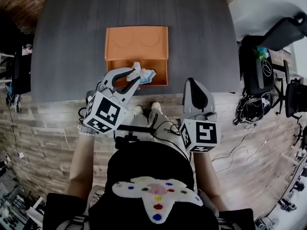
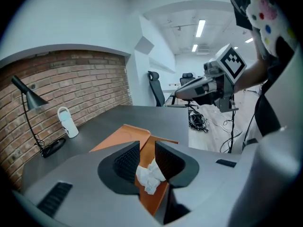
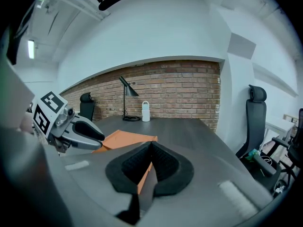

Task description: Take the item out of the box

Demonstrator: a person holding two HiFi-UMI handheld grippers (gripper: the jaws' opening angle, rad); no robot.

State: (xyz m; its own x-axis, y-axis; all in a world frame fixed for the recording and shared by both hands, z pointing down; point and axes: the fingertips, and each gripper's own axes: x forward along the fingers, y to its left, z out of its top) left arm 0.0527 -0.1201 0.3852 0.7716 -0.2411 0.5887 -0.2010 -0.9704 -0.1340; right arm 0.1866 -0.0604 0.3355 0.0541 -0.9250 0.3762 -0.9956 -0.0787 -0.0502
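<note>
**Left claw pinches the wad at the box**

A flat orange cardboard box (image 1: pixel 120 71) lies open on the dark grey bench (image 1: pixel 72 32), close to its near edge. The left claw (image 1: pixel 139 78) (image 2: pixel 147 160) reaches down over the front of the box. Its jaws are closed on a small crumpled white wad with a bit of blue (image 1: pixel 146 74) (image 2: pixel 149 176). The wad sits low between the pads, over the inside of the box. I cannot tell if it touches the bottom. The right claw (image 1: pixel 192 83) (image 3: pixel 151 148) is shut tight and holds nothing. It hangs at the near edge of the bench, to the right of the box.
</note>
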